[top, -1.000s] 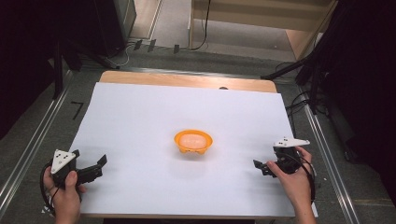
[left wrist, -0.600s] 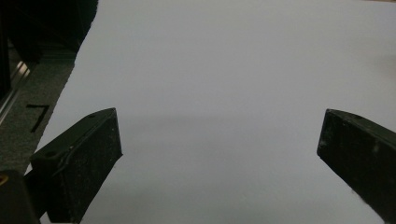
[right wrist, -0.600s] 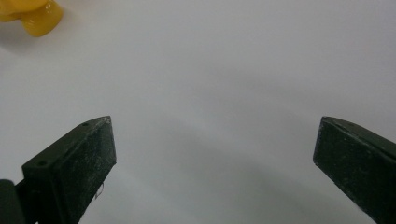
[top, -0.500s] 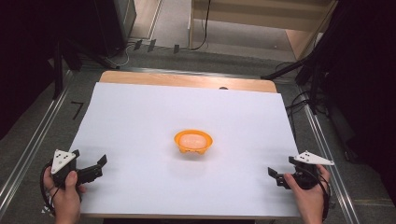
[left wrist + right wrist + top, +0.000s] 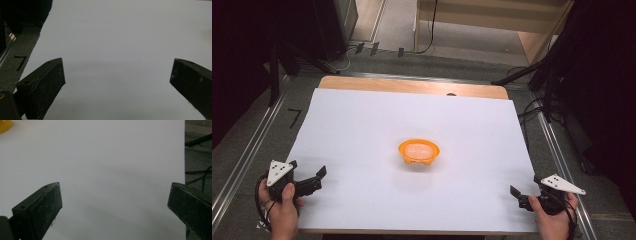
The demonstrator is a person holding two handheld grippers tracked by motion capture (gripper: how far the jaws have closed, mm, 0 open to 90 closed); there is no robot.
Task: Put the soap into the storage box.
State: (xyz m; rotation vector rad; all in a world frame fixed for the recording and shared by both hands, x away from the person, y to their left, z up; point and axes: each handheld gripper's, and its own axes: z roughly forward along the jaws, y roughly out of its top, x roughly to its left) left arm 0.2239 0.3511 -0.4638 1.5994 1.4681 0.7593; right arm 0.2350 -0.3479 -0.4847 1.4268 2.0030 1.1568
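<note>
An orange bowl (image 5: 419, 152) with something pale pink inside sits near the middle of the white sheet (image 5: 362, 125). My left gripper (image 5: 314, 179) rests at the sheet's near left corner, held by a hand, jaws open and empty. In the left gripper view its jaws (image 5: 117, 75) stand wide apart over bare white sheet. My right gripper (image 5: 524, 187) is at the near right corner, also open and empty. The right gripper view shows the right gripper (image 5: 115, 195) spread wide, with the bowl's orange rim (image 5: 5, 125) at the top left corner.
A wooden table edge (image 5: 412, 86) shows beyond the sheet's far side. Metal rails (image 5: 247, 155) run along both sides of the table. Cables (image 5: 532, 107) lie on the grey floor at the right. A black tape mark (image 5: 294, 117) sits left of the sheet.
The right hand and its gripper drew back to the right and toward the person, ending at the near right corner. The left gripper and the bowl stayed put.
</note>
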